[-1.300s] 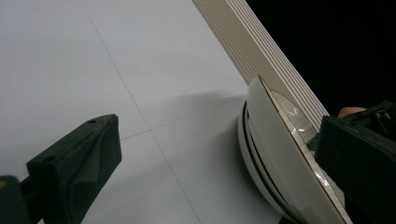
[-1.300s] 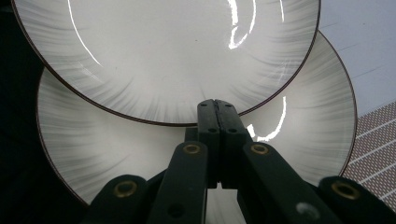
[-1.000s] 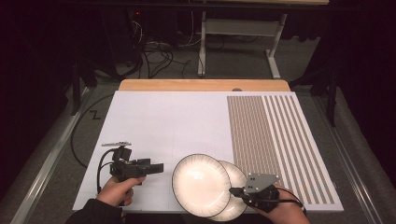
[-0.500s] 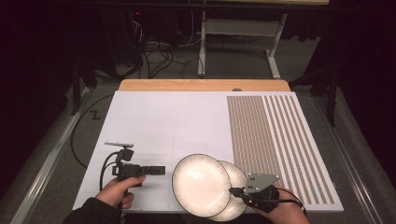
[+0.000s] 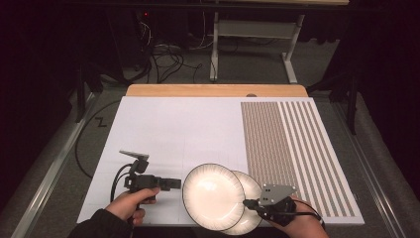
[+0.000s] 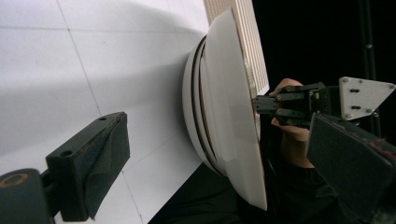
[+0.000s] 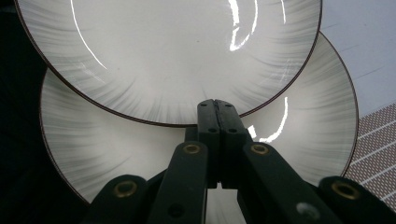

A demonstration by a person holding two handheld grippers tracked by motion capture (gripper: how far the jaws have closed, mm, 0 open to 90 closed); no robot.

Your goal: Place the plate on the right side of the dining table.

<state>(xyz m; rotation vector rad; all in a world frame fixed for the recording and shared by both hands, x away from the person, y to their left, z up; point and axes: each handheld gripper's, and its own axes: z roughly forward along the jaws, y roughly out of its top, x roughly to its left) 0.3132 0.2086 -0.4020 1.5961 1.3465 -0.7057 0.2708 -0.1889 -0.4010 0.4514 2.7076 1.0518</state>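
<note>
Two white plates with dark rims overlap at the table's front edge. The upper plate (image 5: pixel 213 196) (image 7: pixel 177 46) is raised and tilted above the lower plate (image 5: pixel 251 187) (image 7: pixel 116 154). My right gripper (image 5: pixel 247 203) (image 7: pixel 215 105) is shut on the upper plate's near rim. Just left of that plate my left gripper (image 5: pixel 174 184) (image 6: pixel 219 163) lies level and points at its rim. Its jaws are open and have just been closing a little. The pads (image 6: pixel 93 158) touch nothing; both plates show edge-on beyond them.
A white mat (image 5: pixel 173 129) covers the table, with a brown striped panel (image 5: pixel 292 148) on its right half. A wooden strip (image 5: pixel 213 90) runs along the far edge. Cables (image 5: pixel 163 54) and a desk frame (image 5: pixel 257 29) lie on the floor beyond.
My left gripper has edged to the right, closer to the upper plate's rim. The right gripper and both plates have stayed where they were.
</note>
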